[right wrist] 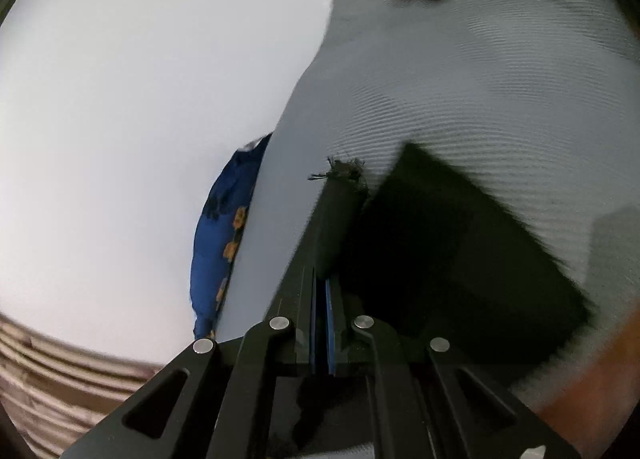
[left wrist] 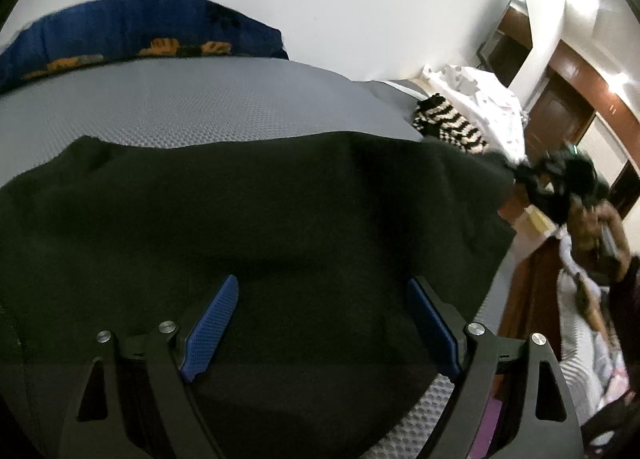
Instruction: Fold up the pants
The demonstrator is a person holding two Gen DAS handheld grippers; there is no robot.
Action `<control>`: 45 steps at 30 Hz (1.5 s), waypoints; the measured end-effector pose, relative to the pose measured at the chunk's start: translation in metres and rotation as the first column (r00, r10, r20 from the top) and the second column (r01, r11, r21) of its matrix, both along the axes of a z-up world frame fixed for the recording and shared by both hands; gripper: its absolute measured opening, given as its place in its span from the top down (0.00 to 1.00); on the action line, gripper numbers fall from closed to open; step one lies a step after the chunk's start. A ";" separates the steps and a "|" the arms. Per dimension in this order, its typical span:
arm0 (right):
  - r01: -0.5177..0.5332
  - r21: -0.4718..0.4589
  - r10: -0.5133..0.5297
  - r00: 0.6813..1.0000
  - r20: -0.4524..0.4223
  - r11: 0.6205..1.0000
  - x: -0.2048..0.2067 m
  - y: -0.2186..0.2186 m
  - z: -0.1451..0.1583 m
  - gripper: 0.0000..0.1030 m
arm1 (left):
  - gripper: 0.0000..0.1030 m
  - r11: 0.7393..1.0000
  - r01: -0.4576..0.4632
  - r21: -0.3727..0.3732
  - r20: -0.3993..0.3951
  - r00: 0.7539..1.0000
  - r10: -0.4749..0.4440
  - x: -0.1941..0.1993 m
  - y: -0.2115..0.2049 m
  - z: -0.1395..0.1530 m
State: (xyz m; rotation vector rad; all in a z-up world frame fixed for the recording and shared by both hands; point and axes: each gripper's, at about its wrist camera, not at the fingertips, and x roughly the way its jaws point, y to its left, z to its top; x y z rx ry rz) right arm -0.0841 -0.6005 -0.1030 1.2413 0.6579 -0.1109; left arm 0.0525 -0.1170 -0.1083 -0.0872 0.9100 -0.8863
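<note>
The black pants [left wrist: 256,211] lie spread over the grey mattress [left wrist: 200,107]. My left gripper [left wrist: 324,283] is open, its blue pads [left wrist: 212,323] wide apart just above the cloth. My right gripper shows far right in the left wrist view [left wrist: 520,175], holding the far end of the pants lifted. In the right wrist view my right gripper [right wrist: 340,187] is shut on a frayed hem of the pants [right wrist: 460,243], which hang down onto the mattress [right wrist: 480,79].
A blue pillow with orange print [left wrist: 140,35] lies at the mattress's far edge against a white wall. A black-and-white striped garment [left wrist: 448,123] and white bedding [left wrist: 480,95] lie at the right end. A wooden door [left wrist: 560,111] stands behind.
</note>
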 end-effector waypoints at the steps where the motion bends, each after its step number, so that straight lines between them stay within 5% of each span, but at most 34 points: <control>1: 0.021 0.005 -0.021 1.000 -0.011 1.000 -0.014 -0.002 -0.003 0.95 | 0.17 1.000 0.005 -0.003 -0.013 1.000 -0.005 0.001 0.001 0.001; 13: 0.111 0.076 -0.100 0.986 -0.131 0.991 -0.063 -0.007 -0.061 0.96 | 0.17 0.987 0.107 0.123 0.051 0.992 -0.114 -0.014 0.000 0.004; 20: 0.117 0.072 -0.109 0.989 -0.100 0.991 -0.065 -0.007 -0.048 0.96 | 0.17 0.986 0.122 0.113 0.021 0.992 -0.125 -0.010 0.003 0.010; 29: 0.131 0.110 -0.129 0.991 -0.030 0.985 -0.070 -0.007 -0.015 0.96 | 0.17 0.958 0.197 0.206 0.153 0.961 -0.231 -0.032 -0.009 0.027; 36: 0.200 0.183 -0.169 0.970 -0.172 0.963 -0.081 -0.013 -0.070 0.96 | 0.17 0.967 0.170 0.190 0.089 0.978 -0.190 -0.019 0.002 0.014; 42: 0.190 0.099 -0.175 0.975 -0.136 0.977 -0.089 -0.012 -0.033 0.96 | 0.17 0.973 0.158 0.166 0.116 0.977 -0.178 -0.017 0.010 0.030; 45: 0.150 0.036 -0.137 0.963 -0.232 0.988 -0.083 -0.018 -0.044 0.96 | 0.17 0.973 0.171 0.157 0.137 0.972 -0.193 -0.018 0.005 0.033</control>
